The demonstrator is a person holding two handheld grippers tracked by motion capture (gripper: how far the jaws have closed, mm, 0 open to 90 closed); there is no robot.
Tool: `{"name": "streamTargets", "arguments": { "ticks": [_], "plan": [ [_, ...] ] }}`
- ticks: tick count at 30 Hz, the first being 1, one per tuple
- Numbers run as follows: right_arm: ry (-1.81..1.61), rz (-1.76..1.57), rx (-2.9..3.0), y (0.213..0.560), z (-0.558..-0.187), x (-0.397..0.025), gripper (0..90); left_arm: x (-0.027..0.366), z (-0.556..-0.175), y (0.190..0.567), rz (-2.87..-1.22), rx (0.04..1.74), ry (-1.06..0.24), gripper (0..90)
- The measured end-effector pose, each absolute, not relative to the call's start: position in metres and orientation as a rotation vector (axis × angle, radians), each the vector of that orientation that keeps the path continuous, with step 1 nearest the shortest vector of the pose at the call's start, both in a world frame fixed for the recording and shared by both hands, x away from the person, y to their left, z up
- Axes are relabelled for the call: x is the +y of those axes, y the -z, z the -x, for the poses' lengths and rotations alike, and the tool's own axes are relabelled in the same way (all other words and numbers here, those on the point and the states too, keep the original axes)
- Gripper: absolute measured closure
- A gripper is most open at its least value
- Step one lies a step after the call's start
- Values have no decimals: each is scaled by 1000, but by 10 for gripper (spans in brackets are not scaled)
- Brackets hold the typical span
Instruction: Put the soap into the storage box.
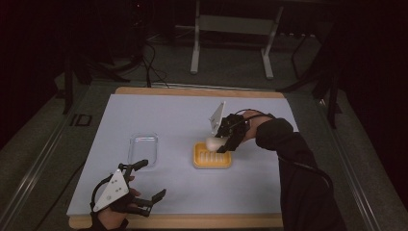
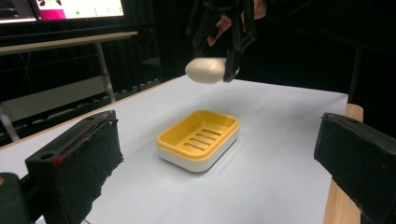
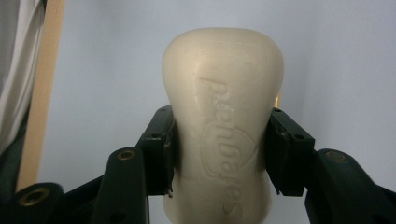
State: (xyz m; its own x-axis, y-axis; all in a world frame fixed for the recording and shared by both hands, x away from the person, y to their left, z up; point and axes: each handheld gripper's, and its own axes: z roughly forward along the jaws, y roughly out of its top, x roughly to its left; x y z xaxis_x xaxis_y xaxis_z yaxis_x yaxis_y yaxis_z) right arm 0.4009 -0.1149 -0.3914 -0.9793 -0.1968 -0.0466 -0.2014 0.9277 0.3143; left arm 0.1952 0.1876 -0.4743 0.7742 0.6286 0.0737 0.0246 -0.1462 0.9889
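A cream bar of soap (image 3: 223, 126) with embossed lettering is clamped between the two black jaws of my right gripper (image 3: 219, 154). In the high view that gripper (image 1: 222, 142) holds the soap (image 1: 214, 142) just above the far edge of a yellow soap dish (image 1: 212, 161) with a slotted floor. The left gripper view shows the soap (image 2: 205, 70) hanging in the air beyond the dish (image 2: 198, 138). My left gripper (image 1: 150, 182) rests near the table's front left edge, jaws wide apart and empty.
A clear plastic lid or tray (image 1: 143, 149) lies left of the dish. The white mat (image 1: 168, 115) covers a wooden tabletop (image 1: 192, 221). A metal frame stand (image 1: 231, 29) sits on the floor behind the table.
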Motion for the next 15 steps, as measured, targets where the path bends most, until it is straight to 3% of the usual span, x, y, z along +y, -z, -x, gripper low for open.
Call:
{"name": "streamTargets", "arguments": {
  "ticks": [15],
  "plan": [
    [-656,319,3054,430,-407,-110,496,188,-195,474,-1654,523,-569,8]
  ]
}}
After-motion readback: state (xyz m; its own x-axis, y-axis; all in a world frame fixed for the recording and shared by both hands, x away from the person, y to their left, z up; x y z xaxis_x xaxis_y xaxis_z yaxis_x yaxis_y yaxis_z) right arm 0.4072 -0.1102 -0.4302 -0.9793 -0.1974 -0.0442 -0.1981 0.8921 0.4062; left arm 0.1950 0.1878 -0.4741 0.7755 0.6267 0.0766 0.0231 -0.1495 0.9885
